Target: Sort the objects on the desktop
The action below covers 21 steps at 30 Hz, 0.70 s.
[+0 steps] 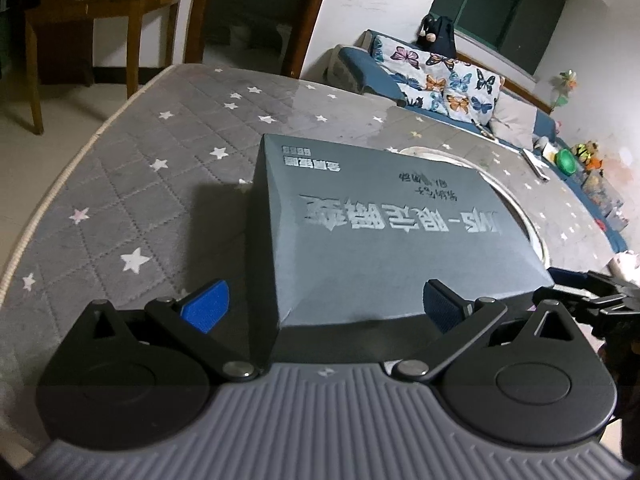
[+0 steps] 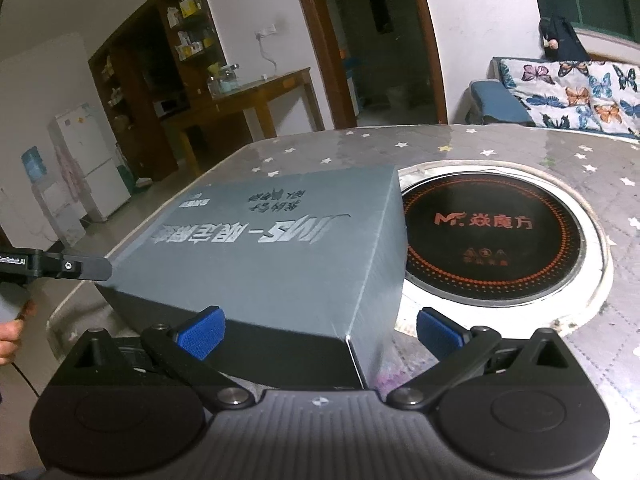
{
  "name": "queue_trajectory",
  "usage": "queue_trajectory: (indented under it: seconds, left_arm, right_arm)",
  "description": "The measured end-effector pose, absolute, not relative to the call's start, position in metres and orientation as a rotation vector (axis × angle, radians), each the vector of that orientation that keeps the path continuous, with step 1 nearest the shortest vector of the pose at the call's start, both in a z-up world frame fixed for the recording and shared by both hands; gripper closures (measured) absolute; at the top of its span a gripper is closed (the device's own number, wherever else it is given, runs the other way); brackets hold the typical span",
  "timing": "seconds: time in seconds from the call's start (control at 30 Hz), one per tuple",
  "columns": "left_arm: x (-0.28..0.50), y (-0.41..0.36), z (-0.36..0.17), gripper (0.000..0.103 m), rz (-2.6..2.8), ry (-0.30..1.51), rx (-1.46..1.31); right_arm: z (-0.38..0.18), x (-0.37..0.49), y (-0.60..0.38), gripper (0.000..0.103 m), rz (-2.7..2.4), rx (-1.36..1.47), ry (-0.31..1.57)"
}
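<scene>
A large grey box [image 1: 384, 232] with silver lettering lies flat on the table's grey star-patterned cover [image 1: 140, 184]. In the left wrist view my left gripper [image 1: 324, 302] is open, its blue pads [image 1: 206, 306] set wide on either side of the box's near corner. In the right wrist view the same box [image 2: 272, 256] fills the centre, and my right gripper [image 2: 320, 332] is open astride its near right corner. The left gripper's black finger [image 2: 80, 269] reaches the box's left edge. Part of the right gripper [image 1: 596, 304] shows at the far right of the left wrist view.
A round black induction hob [image 2: 492, 236] with a white rim is sunk into the table just right of the box. A white remote [image 1: 536, 164] lies farther back. A blue sofa with butterfly cushions [image 1: 448, 80] and toys borders the far side. A hand [image 2: 12, 332] is at the left edge.
</scene>
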<state>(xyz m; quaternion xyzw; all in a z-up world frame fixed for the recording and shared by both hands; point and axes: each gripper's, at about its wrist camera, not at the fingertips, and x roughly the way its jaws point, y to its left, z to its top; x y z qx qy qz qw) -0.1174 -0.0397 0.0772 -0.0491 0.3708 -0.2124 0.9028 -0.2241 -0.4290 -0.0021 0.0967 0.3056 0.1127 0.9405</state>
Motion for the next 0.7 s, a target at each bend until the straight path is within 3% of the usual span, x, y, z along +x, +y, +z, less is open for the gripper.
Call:
queue_trajectory:
  seconds: [0.7]
  left_arm:
    - [-0.116, 0.036, 0.061, 0.0, -0.135, 0.71, -0.118]
  right_arm:
    - [-0.017, -0.255, -0.5, 0.0, -0.046, 0.225, 0.566]
